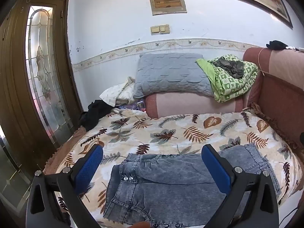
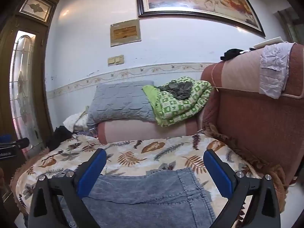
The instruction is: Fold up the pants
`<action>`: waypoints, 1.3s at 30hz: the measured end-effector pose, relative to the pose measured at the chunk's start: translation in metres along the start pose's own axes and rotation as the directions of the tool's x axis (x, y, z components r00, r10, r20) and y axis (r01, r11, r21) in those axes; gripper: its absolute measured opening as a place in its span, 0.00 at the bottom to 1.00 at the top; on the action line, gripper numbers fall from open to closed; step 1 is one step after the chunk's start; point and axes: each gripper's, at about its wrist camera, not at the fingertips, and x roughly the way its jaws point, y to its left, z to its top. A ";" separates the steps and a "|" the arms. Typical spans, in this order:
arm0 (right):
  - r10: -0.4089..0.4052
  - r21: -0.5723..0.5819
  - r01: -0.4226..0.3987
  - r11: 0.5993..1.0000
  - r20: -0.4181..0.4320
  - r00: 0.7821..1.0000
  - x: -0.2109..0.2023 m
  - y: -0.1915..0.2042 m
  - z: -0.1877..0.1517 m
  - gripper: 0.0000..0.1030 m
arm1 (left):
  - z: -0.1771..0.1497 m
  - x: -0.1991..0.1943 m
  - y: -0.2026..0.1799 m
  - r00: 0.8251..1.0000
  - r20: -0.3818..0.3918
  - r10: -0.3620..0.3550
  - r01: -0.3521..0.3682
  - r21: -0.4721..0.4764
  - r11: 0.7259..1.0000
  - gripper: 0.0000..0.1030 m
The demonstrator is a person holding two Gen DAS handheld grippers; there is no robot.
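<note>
Leafy blanket point(image 1: 171, 133), jeans point(image 1: 161, 186) beneath open hand-held grippers point(image 1: 152, 163)

The left claw point(image 1: 152, 155) tilts a little downward, its two blue-padded fingers point(image 1: 89, 167) spread wide with nothing pinched between them. The right claw point(image 2: 154, 161) sits closer to level, its fingers point(image 2: 218, 172) equally wide apart and gripping nothing. Black finger frames fill each view's near edge.
</note>
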 end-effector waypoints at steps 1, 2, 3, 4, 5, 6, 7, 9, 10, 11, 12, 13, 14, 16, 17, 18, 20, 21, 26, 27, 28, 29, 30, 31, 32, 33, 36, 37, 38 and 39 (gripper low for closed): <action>0.004 0.002 -0.004 1.000 -0.002 1.000 0.002 0.009 0.000 1.00 | -0.001 0.000 0.002 1.000 -0.003 0.001 -0.001 -0.008 1.000 1.00; 0.005 0.001 -0.005 1.000 -0.002 1.000 0.005 0.024 -0.001 1.00 | -0.001 -0.001 0.004 1.000 -0.006 0.002 -0.002 -0.013 1.000 1.00; 0.006 0.025 -0.006 1.000 -0.007 1.000 0.006 0.023 0.000 1.00 | -0.001 -0.003 0.004 1.000 -0.003 0.014 -0.014 -0.002 1.000 1.00; 0.005 0.032 -0.005 0.999 -0.010 1.000 0.006 0.018 -0.001 1.00 | 0.001 -0.001 0.001 1.000 -0.021 0.020 -0.019 0.021 1.000 1.00; 0.003 0.037 -0.002 0.999 -0.012 1.000 0.006 0.002 -0.003 1.00 | 0.001 -0.001 0.003 0.999 -0.025 0.019 -0.019 0.020 1.000 1.00; 0.004 0.039 -0.003 0.999 -0.013 1.000 0.007 -0.007 -0.005 1.00 | 0.003 0.004 -0.004 0.998 -0.048 0.026 -0.024 0.041 0.999 1.00; 0.005 0.041 -0.004 0.999 -0.015 1.000 0.007 -0.015 -0.007 1.00 | 0.004 0.007 -0.005 0.998 -0.056 0.028 -0.026 0.040 0.999 1.00; 0.008 0.043 -0.007 0.999 -0.019 1.000 0.002 -0.025 -0.007 1.00 | 0.003 0.009 -0.005 0.997 -0.065 0.032 -0.030 0.034 0.999 1.00; 0.007 0.037 -0.006 0.999 -0.026 1.000 0.001 -0.031 -0.009 1.00 | 0.000 0.011 -0.006 0.997 -0.069 0.035 -0.033 0.030 0.999 1.00; -0.028 0.015 0.028 0.999 -0.046 0.999 0.009 -0.015 -0.007 1.00 | -0.002 0.014 -0.007 0.996 -0.074 0.039 -0.037 0.029 0.999 1.00; -0.040 0.009 0.040 0.999 -0.051 0.998 0.012 -0.007 -0.010 1.00 | -0.003 0.016 -0.007 0.996 -0.080 0.042 -0.039 0.030 0.999 1.00; -0.039 0.009 0.039 0.999 -0.055 0.998 0.012 -0.010 -0.010 1.00 | -0.004 0.018 -0.007 0.995 -0.085 0.044 -0.042 0.030 0.999 1.00; -0.040 0.007 0.041 0.999 -0.061 0.997 0.013 -0.011 -0.009 1.00 | -0.003 0.020 -0.006 0.995 -0.092 0.047 -0.045 0.030 0.999 1.00; -0.043 0.005 0.043 0.999 -0.066 0.997 0.013 -0.011 -0.011 1.00 | -0.006 0.024 -0.005 0.994 -0.099 0.050 -0.047 0.029 0.998 1.00; -0.044 0.004 0.044 0.999 -0.068 0.997 0.014 -0.011 -0.012 1.00 | -0.007 0.026 -0.004 0.993 -0.104 0.052 -0.049 0.028 0.998 1.00; -0.043 0.006 0.043 0.999 -0.070 0.997 0.014 -0.012 -0.013 1.00 | -0.009 0.027 -0.003 0.993 -0.107 0.053 -0.050 0.026 0.998 1.00; -0.044 0.007 0.045 0.999 -0.075 0.996 0.015 -0.012 -0.014 1.00 | -0.011 0.031 -0.002 0.992 -0.114 0.055 -0.052 0.025 0.998 1.00; -0.044 0.008 0.045 0.999 -0.080 0.996 0.017 -0.012 -0.014 1.00 | -0.012 0.032 -0.002 0.991 -0.118 0.055 -0.053 0.026 0.998 1.00; -0.044 0.008 0.045 0.999 -0.093 0.995 0.021 -0.012 -0.017 1.00 | -0.015 0.040 0.000 0.990 -0.131 0.058 -0.055 0.024 0.998 1.00; -0.044 0.009 0.045 0.999 -0.094 0.995 0.022 -0.012 -0.018 1.00 | -0.015 0.041 0.001 0.989 -0.134 0.058 -0.055 0.023 0.998 1.00; -0.043 0.011 0.044 0.999 -0.098 0.994 0.024 -0.013 -0.017 1.00 | -0.015 0.043 0.001 0.987 -0.144 0.069 -0.067 0.015 0.998 1.00; -0.043 0.014 0.045 0.999 -0.101 0.994 0.025 -0.014 -0.018 1.00 | -0.016 0.044 0.002 0.987 -0.146 0.070 -0.069 0.015 0.998 1.00; -0.044 0.016 0.045 0.999 -0.105 0.994 0.026 -0.015 -0.018 1.00 | -0.017 0.046 0.002 0.986 -0.150 0.073 -0.071 0.015 0.997 1.00; -0.044 0.018 0.046 0.999 -0.108 0.993 0.027 -0.015 -0.018 1.00 | -0.018 0.047 0.003 0.986 -0.153 0.074 -0.072 0.016 0.997 1.00; -0.044 0.020 0.046 0.999 -0.111 0.993 0.028 -0.015 -0.019 1.00 | -0.019 0.049 0.003 0.985 -0.155 0.074 -0.072 0.015 0.997 1.00; -0.044 0.020 0.046 0.999 -0.113 0.993 0.030 -0.015 -0.019 1.00 | -0.019 0.050 0.003 0.985 -0.156 0.073 -0.072 0.015 0.997 1.00; -0.047 0.022 0.050 0.998 -0.121 0.992 0.032 -0.015 -0.020 1.00 | -0.020 0.054 0.003 0.984 -0.163 0.069 -0.066 0.021 0.998 1.00; -0.046 0.025 0.050 0.998 -0.121 0.992 0.033 -0.016 -0.020 1.00 | -0.020 0.054 0.004 0.984 -0.164 0.066 -0.064 0.020 0.998 1.00; -0.046 0.024 0.049 0.998 -0.121 0.992 0.033 -0.015 -0.020 1.00 | -0.021 0.055 0.005 0.985 -0.162 0.060 -0.058 0.017 0.998 1.00; -0.045 0.027 0.049 0.998 -0.120 0.992 0.033 -0.015 -0.020 1.00 | -0.022 0.054 0.006 0.986 -0.157 0.049 -0.048 0.012 0.999 1.00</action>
